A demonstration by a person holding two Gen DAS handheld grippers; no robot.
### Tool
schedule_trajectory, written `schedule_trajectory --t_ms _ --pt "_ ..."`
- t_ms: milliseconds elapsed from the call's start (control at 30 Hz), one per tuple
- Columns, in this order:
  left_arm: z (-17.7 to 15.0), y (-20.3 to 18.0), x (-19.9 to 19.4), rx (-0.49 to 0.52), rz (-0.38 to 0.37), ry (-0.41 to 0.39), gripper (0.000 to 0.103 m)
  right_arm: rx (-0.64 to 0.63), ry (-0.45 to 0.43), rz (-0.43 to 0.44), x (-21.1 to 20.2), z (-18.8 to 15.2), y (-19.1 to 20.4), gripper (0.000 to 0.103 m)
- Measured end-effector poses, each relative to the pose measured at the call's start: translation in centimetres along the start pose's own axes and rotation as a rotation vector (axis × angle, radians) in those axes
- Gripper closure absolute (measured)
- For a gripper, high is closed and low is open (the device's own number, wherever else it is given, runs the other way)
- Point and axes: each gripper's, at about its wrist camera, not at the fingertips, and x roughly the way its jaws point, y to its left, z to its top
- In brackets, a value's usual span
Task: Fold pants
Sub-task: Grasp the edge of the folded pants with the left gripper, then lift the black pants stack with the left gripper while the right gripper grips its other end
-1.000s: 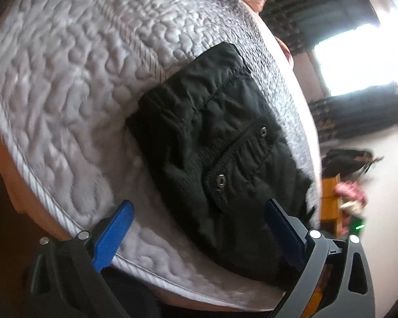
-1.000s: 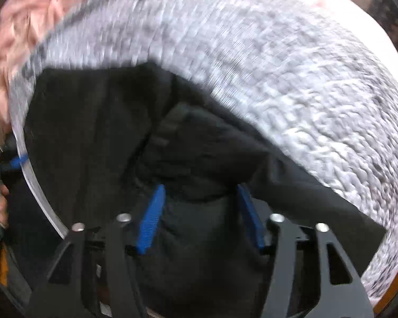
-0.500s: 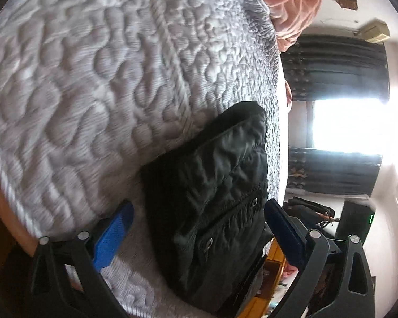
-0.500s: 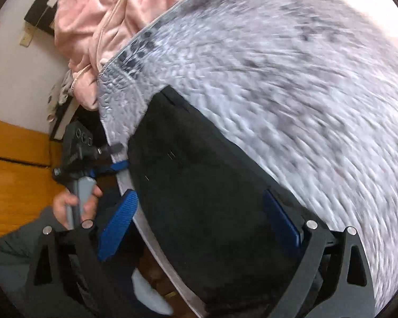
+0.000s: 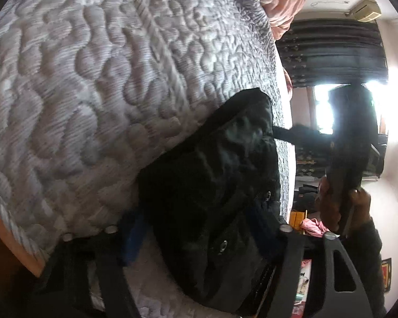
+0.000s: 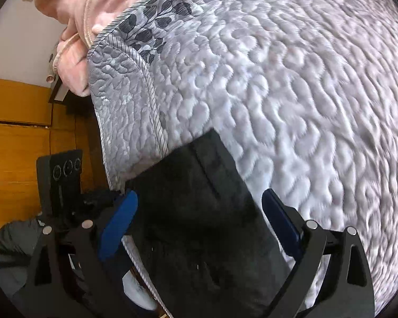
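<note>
The black pants (image 5: 212,180) lie folded into a thick bundle on the grey quilted mattress (image 5: 92,79), near its edge; snap buttons show on a pocket. My left gripper (image 5: 199,228) is open, its blue pads on either side of the bundle's near end. In the right wrist view the pants (image 6: 199,212) run from the mattress edge toward the camera. My right gripper (image 6: 199,212) is open, with its blue pads straddling the fabric. The right gripper (image 5: 339,159) also shows in the left wrist view, held in a hand beyond the bed.
A pink blanket (image 6: 74,26) is heaped at the mattress corner. The mattress (image 6: 305,106) stretches wide to the right. A wooden floor (image 6: 13,145) lies beside the bed. A dark curtain and bright window (image 5: 345,79) stand beyond the bed.
The right gripper has let go of the pants and opened, then pulled back toward the mattress edge. The left gripper has moved in so its pads flank the bundle.
</note>
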Motion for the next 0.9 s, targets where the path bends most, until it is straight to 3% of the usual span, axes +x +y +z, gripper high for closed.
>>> schedule_trajectory --t_ms 233,300,333,400,467,900 --pt "0.2 0.7 -0.2 -0.005 0.017 -0.002 0.054 -0.014 0.055 -0.007 1.8 1.4 0.0 0.011" --pt "0.0 1.2 -0.6 -0.006 0.019 -0.002 0.058 -0.021 0.073 -0.009 2.2 1.5 0.3 0.038" --pt "-0.3 1.2 -0.9 -0.005 0.017 -0.002 0.059 -0.024 0.074 -0.023 2.6 1.7 0.6 0.04" --pt "-0.4 1.1 -1.2 0.005 0.014 -0.003 0.062 -0.026 0.083 -0.041 2.8 1.5 0.7 0.057" --pt "-0.5 0.8 -1.5 0.023 0.013 -0.008 0.064 -0.025 0.073 -0.046 2.3 1.2 0.8 0.062" --pt "-1.4 -4.3 -3.8 0.156 0.051 -0.048 0.068 -0.08 0.004 -0.097 -3.0 -1.8 3.7 0.069"
